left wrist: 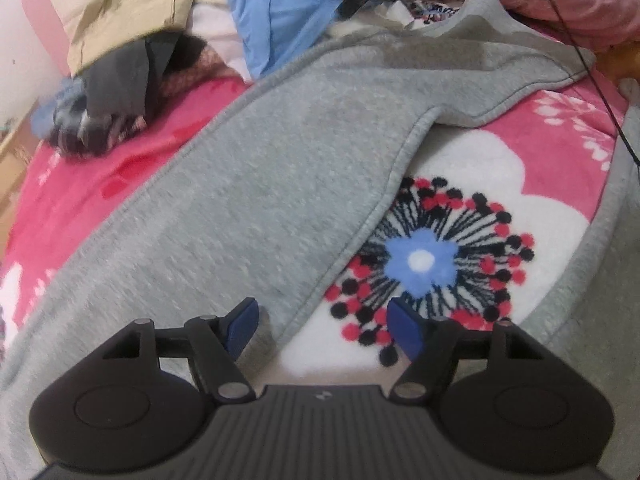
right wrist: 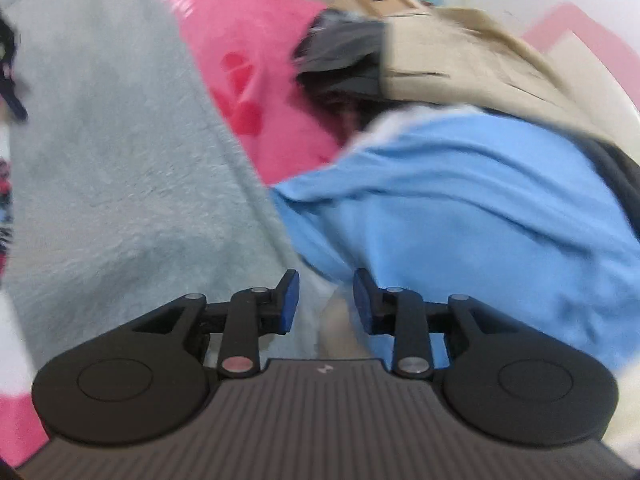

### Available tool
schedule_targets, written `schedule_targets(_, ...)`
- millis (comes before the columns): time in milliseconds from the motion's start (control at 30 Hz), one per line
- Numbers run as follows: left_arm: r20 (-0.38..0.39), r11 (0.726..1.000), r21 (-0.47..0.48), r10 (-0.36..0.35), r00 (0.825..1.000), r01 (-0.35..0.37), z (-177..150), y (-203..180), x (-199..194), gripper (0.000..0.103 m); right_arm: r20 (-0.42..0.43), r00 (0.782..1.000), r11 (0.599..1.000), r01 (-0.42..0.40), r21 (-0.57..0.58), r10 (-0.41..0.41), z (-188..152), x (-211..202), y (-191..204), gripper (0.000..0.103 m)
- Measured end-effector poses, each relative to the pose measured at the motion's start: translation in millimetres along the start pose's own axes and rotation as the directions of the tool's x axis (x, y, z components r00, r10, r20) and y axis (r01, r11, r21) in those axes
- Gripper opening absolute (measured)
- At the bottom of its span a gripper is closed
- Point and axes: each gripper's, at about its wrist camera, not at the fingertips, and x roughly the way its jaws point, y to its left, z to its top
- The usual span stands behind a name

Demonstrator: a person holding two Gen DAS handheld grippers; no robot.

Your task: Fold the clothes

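Grey garment (left wrist: 248, 184) hem between wide left fingers (left wrist: 243, 326) (untouched); right fingers (right wrist: 289, 298) parted, empty.

In the left wrist view the sweatpants (left wrist: 248, 184) lie spread on the blanket (left wrist: 500, 184), running from lower left to upper right, with a heap of clothes (left wrist: 132, 80) at upper left and a shirt (left wrist: 280, 20) behind it at top centre.
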Motion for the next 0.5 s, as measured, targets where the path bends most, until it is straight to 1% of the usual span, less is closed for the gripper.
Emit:
schedule_targets(33,0.011,1.0,0.016,0.003,1.0,-0.003,4,-2,-2,0.072,-0.004,1.0,0.999,0.012,0.036,-0.012,-9,-13,-14,0.043)
schedule_targets(67,0.021,0.999,0.032,0.006,1.0,-0.006,8,-3,-4,0.072,-0.016,1.0,0.998,0.014,0.067,-0.013,-18,-21,-26,0.043)
schedule_targets(133,0.043,0.998,0.063,0.01,0.999,-0.013,16,-7,-8,0.072,-0.073,0.997,0.992,0.024,0.125,-0.015,-40,-35,-51,0.043)
schedule_targets(167,0.045,0.997,0.075,0.009,0.999,-0.012,20,-9,-7,0.072,-0.108,0.994,0.991,0.032,0.129,-0.018,-50,-39,-58,0.043)
schedule_targets(200,0.048,0.996,0.086,0.008,0.999,-0.012,24,-12,-7,0.072,-0.145,0.989,0.991,0.04,0.125,-0.021,-60,-42,-65,0.043)
schedule_targets(267,0.051,0.994,0.113,0.003,0.999,-0.009,33,-19,-4,0.072,-0.212,0.977,0.995,0.03,0.091,-0.01,-74,-44,-71,0.043)
schedule_targets(333,0.051,0.99,0.144,-0.002,0.999,-0.005,42,-28,-1,0.072,-0.248,0.969,0.999,-0.008,0.05,0.02,-83,-42,-71,0.043)
schedule_targets(433,0.055,0.984,0.179,-0.018,0.998,0.008,51,-38,4,0.072,-0.318,0.945,0.997,-0.08,0.013,0.08,-89,-27,-70,0.043)
schedule_targets(500,0.053,0.981,0.191,-0.029,0.998,0.018,55,-43,7,0.072,-0.348,0.934,0.995,-0.096,-0.021,0.083,-91,-12,-66,0.043)
